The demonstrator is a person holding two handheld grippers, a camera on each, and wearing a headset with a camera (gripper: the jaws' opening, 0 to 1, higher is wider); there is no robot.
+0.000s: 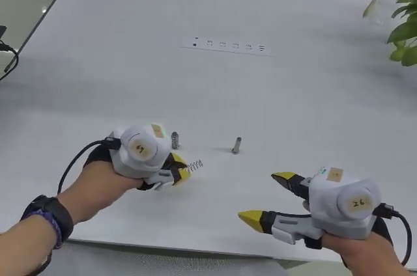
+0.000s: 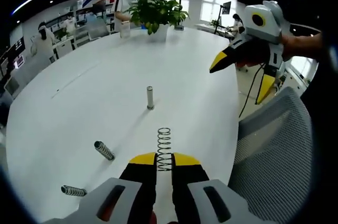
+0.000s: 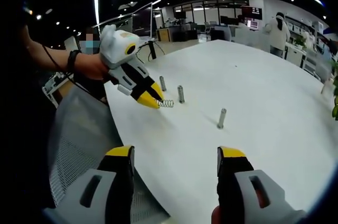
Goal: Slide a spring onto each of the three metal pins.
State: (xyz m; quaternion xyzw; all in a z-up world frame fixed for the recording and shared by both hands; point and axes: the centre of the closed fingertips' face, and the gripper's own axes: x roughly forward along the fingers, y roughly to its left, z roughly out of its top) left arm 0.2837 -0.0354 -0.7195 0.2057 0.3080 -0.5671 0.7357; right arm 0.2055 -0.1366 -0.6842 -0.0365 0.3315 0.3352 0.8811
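Gripping a spring (image 1: 194, 166) by one end, the left gripper (image 1: 181, 172) hovers low over the white bench (image 1: 273, 94) at the lower left of the head view. Its jaws are closed on the coil, and the free end sticks out toward the bare pin (image 1: 236, 145) standing upright near the middle of the frame. In the left gripper view the spring rises from the yellow tips at bottom centre, with that pin above it, apart from it and a little left of its line. A second pin (image 2: 104, 150) and a third pin (image 2: 73, 190), at the lower left of that view, look ribbed, as if each already carries a coil, though the blur leaves that uncertain. The right gripper (image 1: 267, 198), at the lower right of the head view, hangs with its jaws wide apart and nothing between them. The last of the three fittings appears to be in hand. The next move calls for bringing the spring's open end over the pin's top, lining the coil up with the shaft, and lowering it before letting go. An off-axis approach could snag the coil or tip the pin.
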